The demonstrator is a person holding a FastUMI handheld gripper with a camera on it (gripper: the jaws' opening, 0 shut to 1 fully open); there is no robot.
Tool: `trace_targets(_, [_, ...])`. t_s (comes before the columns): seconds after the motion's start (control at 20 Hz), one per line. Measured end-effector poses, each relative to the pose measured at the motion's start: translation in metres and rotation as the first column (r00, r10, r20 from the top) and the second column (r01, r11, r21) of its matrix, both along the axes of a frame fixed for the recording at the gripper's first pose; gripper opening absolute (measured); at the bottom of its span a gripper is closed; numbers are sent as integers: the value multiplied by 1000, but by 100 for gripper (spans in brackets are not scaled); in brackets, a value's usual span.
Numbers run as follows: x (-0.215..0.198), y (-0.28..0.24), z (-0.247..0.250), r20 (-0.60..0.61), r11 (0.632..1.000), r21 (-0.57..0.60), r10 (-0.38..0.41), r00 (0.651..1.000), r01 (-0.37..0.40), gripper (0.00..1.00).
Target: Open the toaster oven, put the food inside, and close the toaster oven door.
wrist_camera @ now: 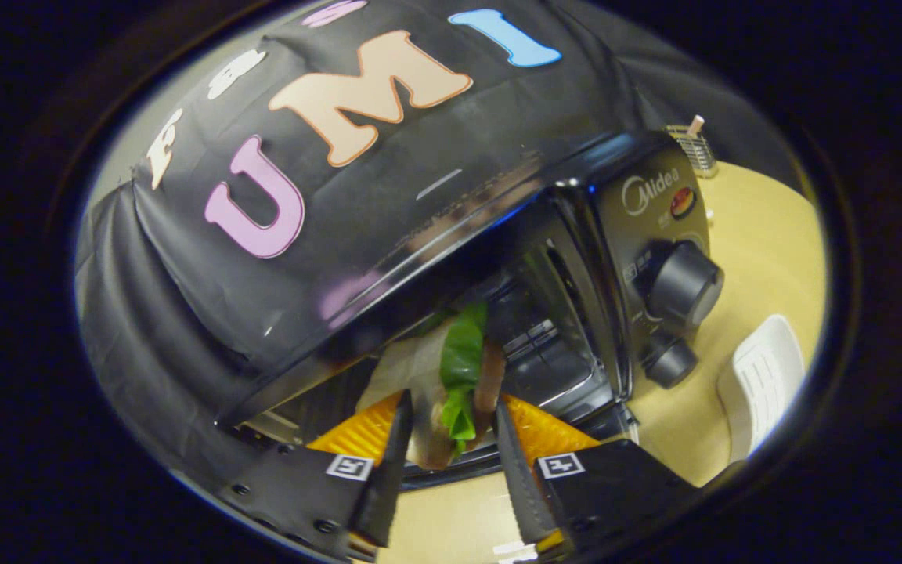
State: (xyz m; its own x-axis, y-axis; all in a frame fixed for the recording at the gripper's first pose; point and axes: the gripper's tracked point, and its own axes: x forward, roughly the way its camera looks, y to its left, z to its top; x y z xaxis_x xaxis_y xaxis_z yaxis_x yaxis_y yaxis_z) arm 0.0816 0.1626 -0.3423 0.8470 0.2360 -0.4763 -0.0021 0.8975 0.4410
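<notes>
A black toaster oven (pixel 576 258) stands on the light wooden table (pixel 764 235), seen strongly tilted, with its door open and the dark cavity (pixel 545 345) showing. Two round knobs (pixel 682 282) sit on its control panel to the right. My gripper (pixel 451 423) is shut on a sandwich (pixel 455 376) of pale bread, green lettuce and a brownish filling. The sandwich stands on edge between my fingers and reaches forward into the oven's mouth. Its far end is hidden in the dark of the cavity.
A white slotted plastic thing (pixel 764 376) lies on the table to the right of the oven. A small metal rack (pixel 692 145) stands beyond the oven's far corner. Black cloth covers the booth wall behind and left of the oven.
</notes>
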Motion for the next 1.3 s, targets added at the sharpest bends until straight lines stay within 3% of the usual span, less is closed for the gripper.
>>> trace_targets(0.15, [-4, -12, 16, 62, 988, -154, 34, 998, -24, 98])
trace_targets(0.6, [-84, -9, 51, 59, 963, -207, 190, 980, -175, 99])
trace_targets(0.95, [-173, -24, 32, -136, 921, -206, 309, 941, -332, 99])
trace_targets(1.3, [-224, -50, -26, -340, 898, -206, 307, 889, -389, 99])
